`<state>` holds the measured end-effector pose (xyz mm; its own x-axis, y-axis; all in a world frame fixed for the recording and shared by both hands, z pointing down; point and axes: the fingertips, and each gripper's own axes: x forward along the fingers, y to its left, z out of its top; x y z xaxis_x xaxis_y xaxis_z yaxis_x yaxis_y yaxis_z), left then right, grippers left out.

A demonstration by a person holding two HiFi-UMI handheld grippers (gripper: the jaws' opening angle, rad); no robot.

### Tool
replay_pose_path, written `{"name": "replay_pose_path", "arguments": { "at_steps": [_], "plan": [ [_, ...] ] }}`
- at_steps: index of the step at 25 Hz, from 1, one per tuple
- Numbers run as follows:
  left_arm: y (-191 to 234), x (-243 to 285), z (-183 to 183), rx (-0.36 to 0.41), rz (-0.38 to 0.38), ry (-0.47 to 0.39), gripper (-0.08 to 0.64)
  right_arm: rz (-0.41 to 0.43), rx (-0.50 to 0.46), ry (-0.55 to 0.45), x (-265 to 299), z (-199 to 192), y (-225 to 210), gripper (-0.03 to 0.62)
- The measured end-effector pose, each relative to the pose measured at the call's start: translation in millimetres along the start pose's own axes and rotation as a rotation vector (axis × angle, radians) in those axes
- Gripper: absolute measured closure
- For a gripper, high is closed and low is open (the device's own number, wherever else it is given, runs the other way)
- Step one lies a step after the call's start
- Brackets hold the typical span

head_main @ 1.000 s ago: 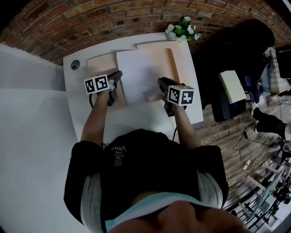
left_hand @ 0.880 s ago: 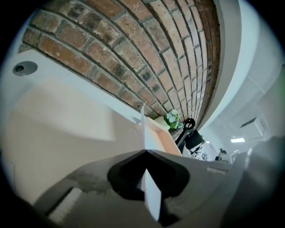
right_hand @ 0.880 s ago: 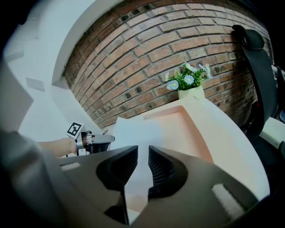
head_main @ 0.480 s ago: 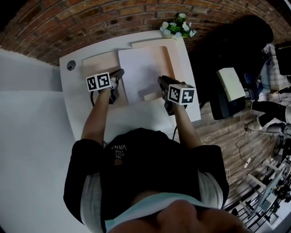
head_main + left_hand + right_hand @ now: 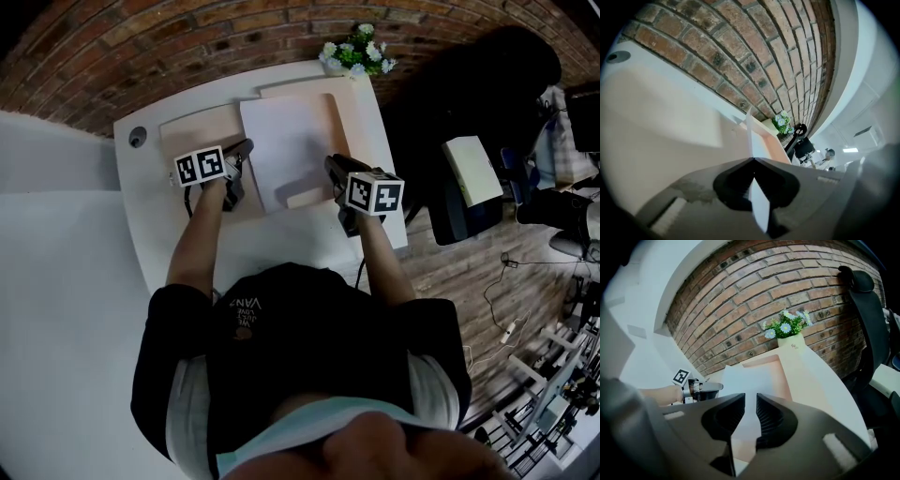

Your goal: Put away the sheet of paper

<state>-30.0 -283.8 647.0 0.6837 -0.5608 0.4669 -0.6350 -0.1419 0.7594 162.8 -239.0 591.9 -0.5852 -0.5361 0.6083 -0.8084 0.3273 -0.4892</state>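
A white sheet of paper [image 5: 286,141] lies over a beige folder [image 5: 192,131] on the white table [image 5: 309,248]. My left gripper [image 5: 246,150] is shut on the sheet's left edge. In the left gripper view the sheet [image 5: 757,206] runs edge-on between the closed jaws of the left gripper [image 5: 752,159]. My right gripper [image 5: 330,167] sits at the sheet's near right edge. Its jaws stand a narrow gap apart in the right gripper view [image 5: 750,401], and the sheet [image 5: 745,380] shows through that gap. The sheet's near right corner is raised off the folder [image 5: 780,373].
A pot of white flowers [image 5: 354,52] stands at the table's far edge by the brick wall. A cable hole [image 5: 138,137] is at the far left corner. A black chair [image 5: 469,103] stands right of the table.
The head view has shifted a little. Both grippers keep their places at the sheet's edges. Slightly more of the beige folder shows under the sheet's near right corner.
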Motion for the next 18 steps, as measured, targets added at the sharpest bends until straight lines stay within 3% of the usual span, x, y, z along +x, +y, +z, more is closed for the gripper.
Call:
{"name": "replay_pose_path", "arguments": {
  "at_steps": [18],
  "plan": [
    [-14, 31, -7, -0.038, -0.030, 0.003, 0.560, 0.003, 0.002, 0.004, -5, 4, -15, 0.518]
  ]
}}
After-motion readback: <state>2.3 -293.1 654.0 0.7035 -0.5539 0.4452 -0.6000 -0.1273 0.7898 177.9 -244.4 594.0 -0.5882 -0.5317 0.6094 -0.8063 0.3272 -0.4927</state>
